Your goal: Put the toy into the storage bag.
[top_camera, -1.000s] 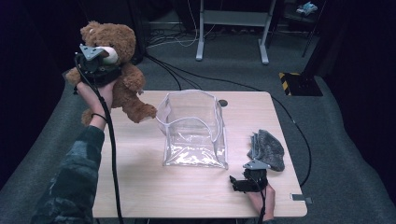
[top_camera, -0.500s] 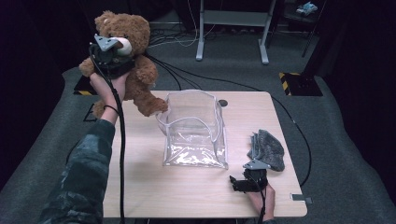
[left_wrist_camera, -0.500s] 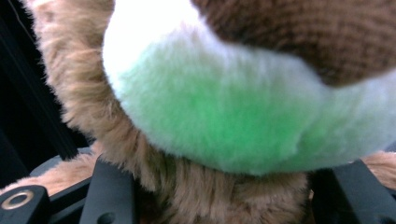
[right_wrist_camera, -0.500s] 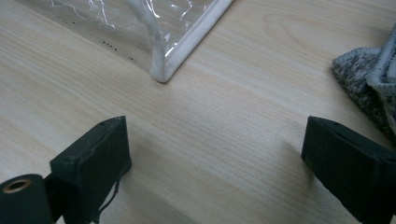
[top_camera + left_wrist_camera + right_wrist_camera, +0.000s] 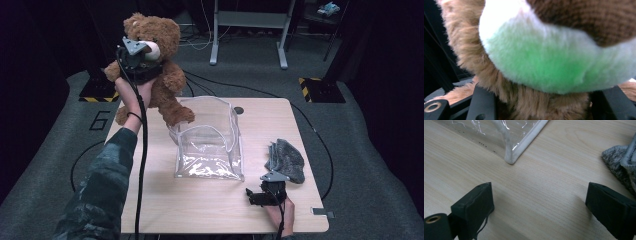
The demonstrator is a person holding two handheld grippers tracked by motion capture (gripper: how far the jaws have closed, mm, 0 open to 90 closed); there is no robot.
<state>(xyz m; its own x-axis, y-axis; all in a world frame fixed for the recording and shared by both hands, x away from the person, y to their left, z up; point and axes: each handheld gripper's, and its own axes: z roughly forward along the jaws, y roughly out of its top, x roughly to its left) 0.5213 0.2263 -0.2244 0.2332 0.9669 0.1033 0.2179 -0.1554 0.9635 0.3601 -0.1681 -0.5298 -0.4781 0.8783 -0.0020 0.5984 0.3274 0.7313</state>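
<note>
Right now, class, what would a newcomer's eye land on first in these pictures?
The brown teddy bear, held in the air by the left gripper past the table's far left corner. Next, the clear plastic bag standing open mid-table, with a grey cloth to its right near the open right gripper.

A lab or recording studio: black curtains (image 5: 45, 45), hazard-striped floor plates (image 5: 320, 90) and loose cables (image 5: 310, 130) around the wooden surface (image 5: 210, 205).

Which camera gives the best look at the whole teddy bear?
The high view: the teddy bear shows head to feet, held up by the left gripper beside the clear bag. The left gripper view shows just blurred fur and its muzzle up close.
</note>
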